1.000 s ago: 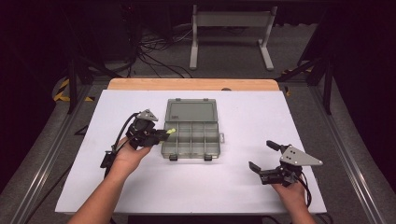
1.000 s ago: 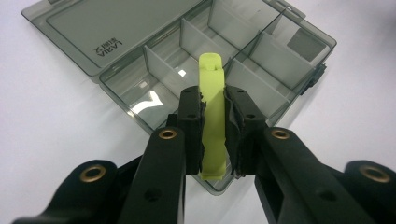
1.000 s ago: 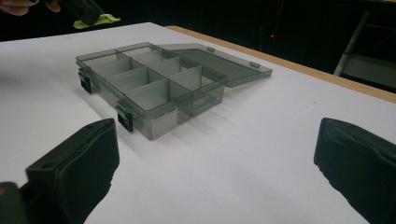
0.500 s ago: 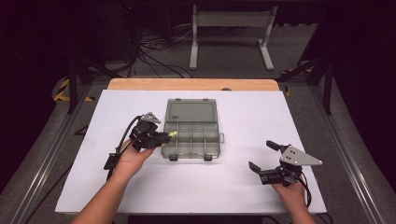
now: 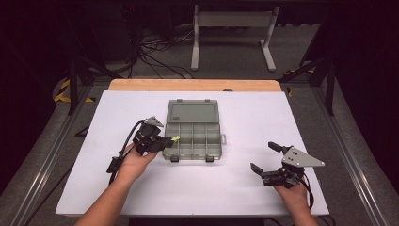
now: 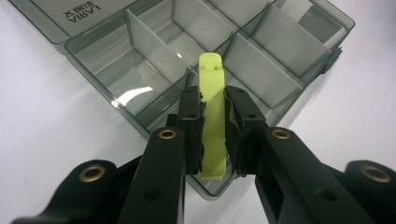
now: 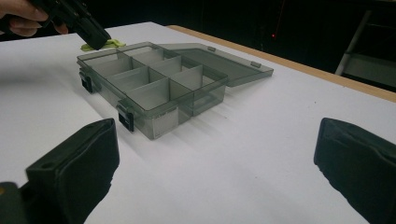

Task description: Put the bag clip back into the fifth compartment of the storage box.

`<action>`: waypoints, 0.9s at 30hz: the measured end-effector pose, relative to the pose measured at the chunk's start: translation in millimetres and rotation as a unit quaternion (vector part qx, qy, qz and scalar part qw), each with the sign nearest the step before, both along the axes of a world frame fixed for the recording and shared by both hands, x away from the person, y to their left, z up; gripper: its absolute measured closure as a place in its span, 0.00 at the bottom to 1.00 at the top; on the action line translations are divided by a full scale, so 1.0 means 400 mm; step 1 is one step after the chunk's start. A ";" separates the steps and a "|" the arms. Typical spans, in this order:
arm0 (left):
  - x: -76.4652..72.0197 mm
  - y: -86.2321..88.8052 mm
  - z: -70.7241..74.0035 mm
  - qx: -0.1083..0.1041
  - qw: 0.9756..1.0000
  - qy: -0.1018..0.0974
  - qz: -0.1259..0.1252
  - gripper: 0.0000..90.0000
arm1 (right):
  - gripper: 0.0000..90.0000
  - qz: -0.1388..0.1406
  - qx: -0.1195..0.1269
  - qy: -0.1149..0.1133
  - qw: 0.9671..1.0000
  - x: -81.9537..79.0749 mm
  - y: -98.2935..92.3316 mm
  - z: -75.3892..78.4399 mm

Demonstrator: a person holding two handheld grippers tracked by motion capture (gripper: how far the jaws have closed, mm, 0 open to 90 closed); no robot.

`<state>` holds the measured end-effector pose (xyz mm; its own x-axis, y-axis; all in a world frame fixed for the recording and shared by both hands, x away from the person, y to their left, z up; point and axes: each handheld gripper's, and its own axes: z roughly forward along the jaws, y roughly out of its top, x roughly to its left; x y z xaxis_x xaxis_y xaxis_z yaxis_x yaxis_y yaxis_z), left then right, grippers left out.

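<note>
A smoky clear compartment box (image 5: pixel 195 136) lies open in the middle of the white table, its lid (image 5: pixel 193 113) folded back flat. My left gripper (image 5: pixel 165 142) is shut on a slim lime-green plastic piece (image 6: pixel 212 116), held over the box's (image 6: pixel 154 60) near-left corner compartment. The green piece's tip (image 5: pixel 175 139) pokes past the jaws toward the box. From the right gripper view, the left gripper (image 7: pixel 91 35) and the green piece (image 7: pixel 109 43) sit at the box's (image 7: pixel 154 88) far corner. My right gripper (image 5: pixel 268 157) rests open at the table's right front, nothing between its jaws.
The white table (image 5: pixel 103 117) has bare room left, right and in front of the box. A wooden strip (image 5: pixel 193 84) edges the far side. Beyond it are a metal stand (image 5: pixel 233 33) and floor cables (image 5: pixel 155 52).
</note>
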<state>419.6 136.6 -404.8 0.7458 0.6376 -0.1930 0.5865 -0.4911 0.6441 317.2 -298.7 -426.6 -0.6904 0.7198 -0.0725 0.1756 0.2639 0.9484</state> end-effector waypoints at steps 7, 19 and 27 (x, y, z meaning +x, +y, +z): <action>0.002 0.002 -0.009 0.002 1.000 0.006 0.003 0.86 | 0.01 0.001 0.000 0.002 1.000 0.000 0.000 0.000; 0.001 0.000 -0.019 0.004 1.000 0.011 0.010 0.86 | 0.01 0.003 0.000 0.003 1.000 0.000 0.000 -0.001; -0.001 -0.003 -0.021 0.004 1.000 0.017 0.013 0.86 | 0.01 0.003 0.000 0.004 1.000 0.001 0.000 -0.001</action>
<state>419.1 135.3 -413.3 0.7217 0.6585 -0.2134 0.6210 -0.4796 0.6200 317.5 -298.6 -426.9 -0.6955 0.7154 -0.0666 0.1814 0.2645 0.9472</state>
